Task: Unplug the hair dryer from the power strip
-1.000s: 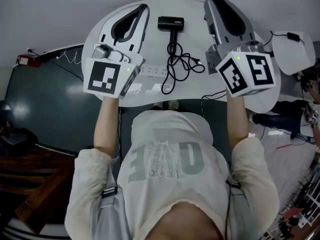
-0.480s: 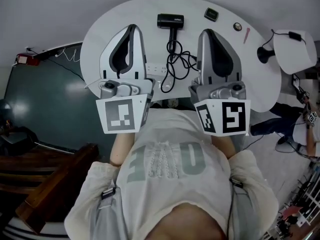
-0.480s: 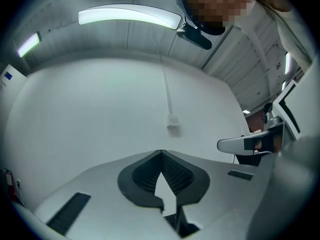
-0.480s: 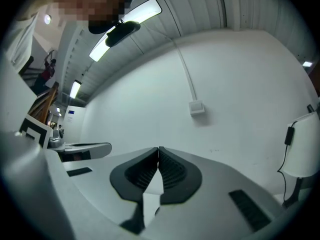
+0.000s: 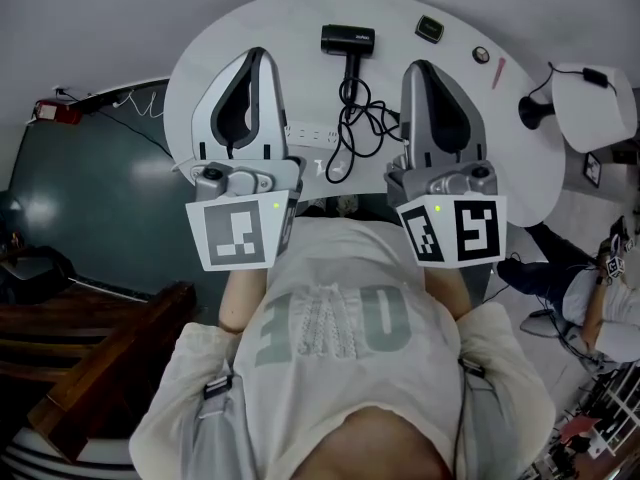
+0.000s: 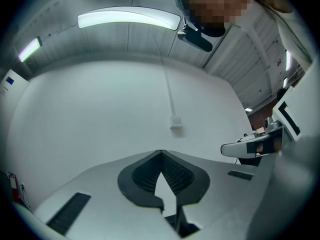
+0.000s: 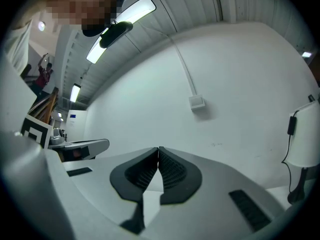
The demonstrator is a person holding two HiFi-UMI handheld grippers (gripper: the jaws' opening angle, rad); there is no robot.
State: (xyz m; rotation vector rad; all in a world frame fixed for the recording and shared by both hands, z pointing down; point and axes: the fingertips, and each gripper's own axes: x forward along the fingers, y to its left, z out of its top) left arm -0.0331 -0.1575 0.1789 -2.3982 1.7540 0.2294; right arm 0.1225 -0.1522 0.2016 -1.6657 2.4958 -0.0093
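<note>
A black hair dryer (image 5: pixel 345 40) lies at the far middle of the white oval table (image 5: pixel 200 63). Its black cord (image 5: pixel 358 128) runs in loose loops toward me, to a white power strip (image 5: pixel 308 134) near the front edge. The plug end is hard to make out under the loops. My left gripper (image 5: pixel 257 54) is held up left of the cord, shut and empty, its pads (image 6: pixel 172 176) together. My right gripper (image 5: pixel 421 66) stands right of the cord, also shut on nothing. Both gripper views (image 6: pixel 161 152) (image 7: pixel 158 148) look at a bare white wall, not at the table.
A small black device (image 5: pixel 430 28), a round object (image 5: pixel 481 54) and a red pen (image 5: pixel 497 71) lie at the table's far right. A white side stand (image 5: pixel 590 98) with a cable is further right. A dark mat (image 5: pixel 90 198) and wooden steps (image 5: pixel 70 358) lie left.
Both grippers have drawn back from over the table toward my chest and moved closer together. They now flank the cord. The hair dryer, cord and power strip have not moved.
</note>
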